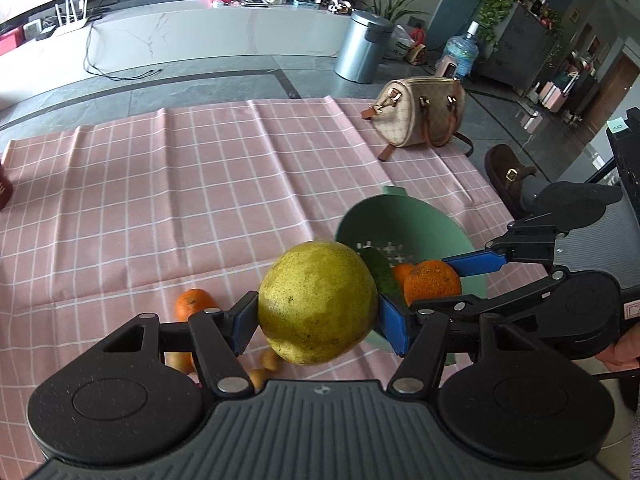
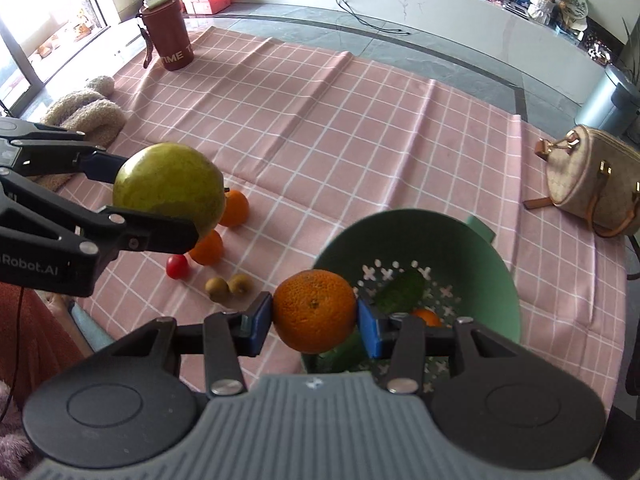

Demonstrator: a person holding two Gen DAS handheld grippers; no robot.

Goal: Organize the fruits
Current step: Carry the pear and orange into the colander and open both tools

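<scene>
My left gripper (image 1: 318,320) is shut on a large yellow-green pear (image 1: 316,302), held above the pink checked cloth left of the green colander (image 1: 404,216). It also shows in the right wrist view (image 2: 168,192). My right gripper (image 2: 315,316) is shut on an orange (image 2: 315,310), held over the near rim of the colander (image 2: 480,248). Inside the colander lie a dark green fruit (image 2: 400,292) and a small orange (image 2: 427,317). On the cloth lie two oranges (image 2: 234,208) (image 2: 207,248), a red cherry tomato (image 2: 177,267) and two small brown fruits (image 2: 228,286).
A beige handbag (image 2: 588,180) lies on the cloth at the right. A maroon tumbler (image 2: 168,36) stands at the far left, with a fuzzy beige item (image 2: 84,112) near it. A brown shoe (image 1: 508,176) is beside the cloth.
</scene>
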